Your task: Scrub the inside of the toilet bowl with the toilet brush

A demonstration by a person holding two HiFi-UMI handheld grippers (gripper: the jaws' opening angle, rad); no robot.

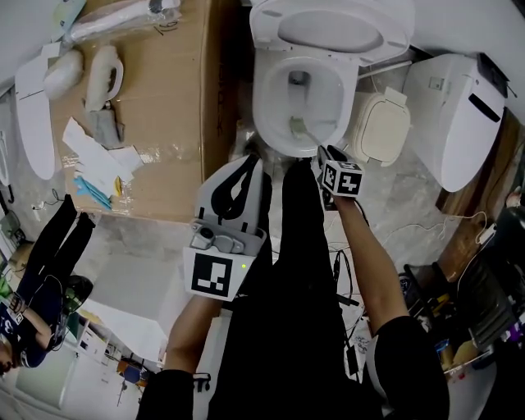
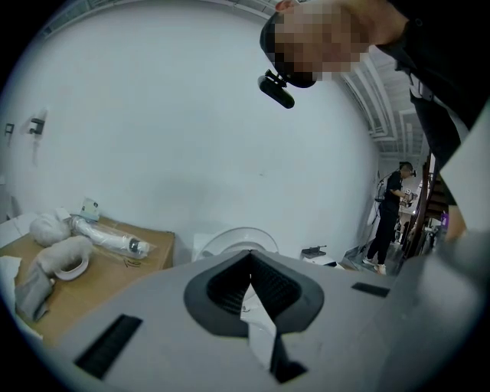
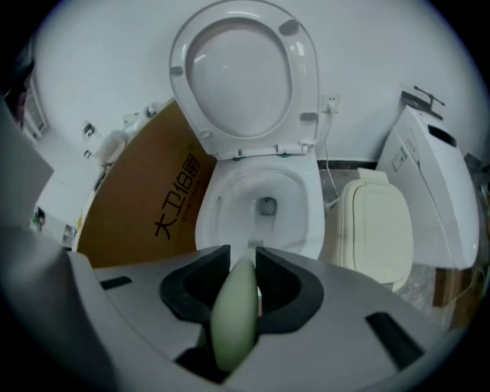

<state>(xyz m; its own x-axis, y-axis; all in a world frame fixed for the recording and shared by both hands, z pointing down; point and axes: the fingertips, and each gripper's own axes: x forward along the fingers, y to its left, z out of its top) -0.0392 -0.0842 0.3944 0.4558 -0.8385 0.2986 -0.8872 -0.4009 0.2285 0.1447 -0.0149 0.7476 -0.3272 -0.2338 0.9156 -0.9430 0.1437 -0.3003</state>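
The white toilet bowl (image 1: 269, 111) stands open at the top centre of the head view, its seat and lid (image 1: 328, 25) raised against the wall. A pale green toilet brush (image 1: 300, 128) reaches down into the bowl. My right gripper (image 1: 326, 157) is shut on its handle (image 3: 236, 314) just over the front rim. In the right gripper view the bowl (image 3: 210, 222) lies straight ahead past my right gripper (image 3: 243, 256), with the bristle tip (image 3: 255, 243) just showing. My left gripper (image 1: 248, 162) hangs left of the bowl, shut and holding nothing; its own view shows my left gripper (image 2: 250, 256) facing the wall.
A big cardboard box (image 1: 168, 107) with wrapped fittings (image 1: 90, 74) stands close to the left of the bowl. To the right are a cream lidded unit (image 1: 381, 127) and a second white toilet (image 1: 459, 115). Cables (image 1: 418, 230) cross the floor. A person (image 1: 41, 262) stands at lower left.
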